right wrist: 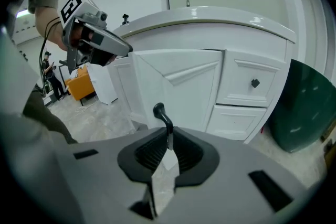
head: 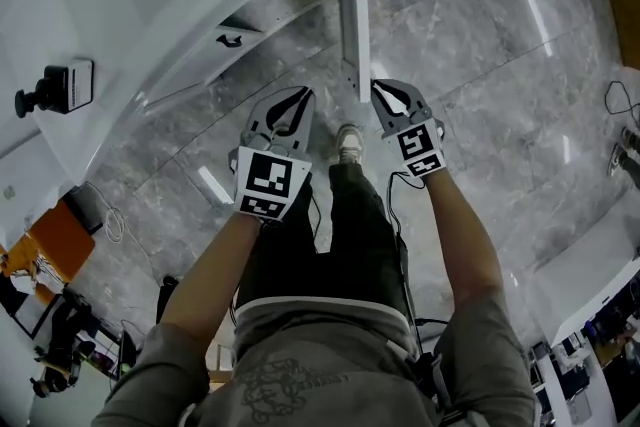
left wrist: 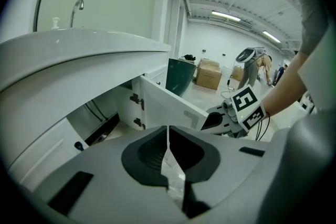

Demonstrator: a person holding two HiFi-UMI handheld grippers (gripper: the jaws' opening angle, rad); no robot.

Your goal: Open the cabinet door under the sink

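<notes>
Under the sink (left wrist: 79,52), cabinet door (right wrist: 173,81) looks fully open; right gripper (right wrist: 168,139) clamps its handle (right wrist: 160,112), left gripper (left wrist: 168,136) closed, empty.

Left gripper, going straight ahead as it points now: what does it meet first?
Probably the open door's inner face, just beyond the left gripper's shut jaws; depth is unclear.

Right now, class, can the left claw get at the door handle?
Probably not. The open door stands between the left claw and the handle, and the right claw is shut on that handle.
</notes>
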